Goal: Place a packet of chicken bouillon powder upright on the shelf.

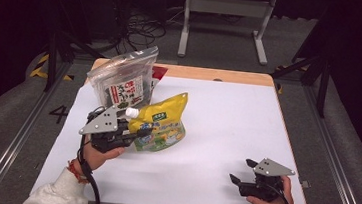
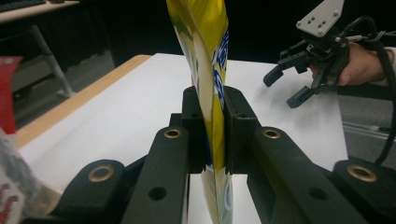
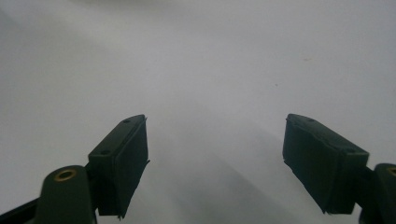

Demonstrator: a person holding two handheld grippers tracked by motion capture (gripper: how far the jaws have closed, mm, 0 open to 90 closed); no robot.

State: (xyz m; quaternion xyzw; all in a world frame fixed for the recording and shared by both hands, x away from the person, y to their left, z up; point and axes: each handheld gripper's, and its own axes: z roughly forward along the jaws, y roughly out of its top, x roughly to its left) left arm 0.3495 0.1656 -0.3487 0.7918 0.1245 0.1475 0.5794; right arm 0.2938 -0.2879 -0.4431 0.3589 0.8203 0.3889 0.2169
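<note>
The left gripper (image 1: 142,128) is clamped on a yellow spouted pouch (image 1: 163,123), tiny unreadable print, raised over the bench (image 1: 226,131). The right gripper (image 1: 243,171) sits wide, nothing in it. The dark bag (image 1: 126,79) label has red lettering, illegible.

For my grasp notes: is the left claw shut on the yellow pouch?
Shut: the left claw pinches the yellow spouted pouch between both pads.
</note>
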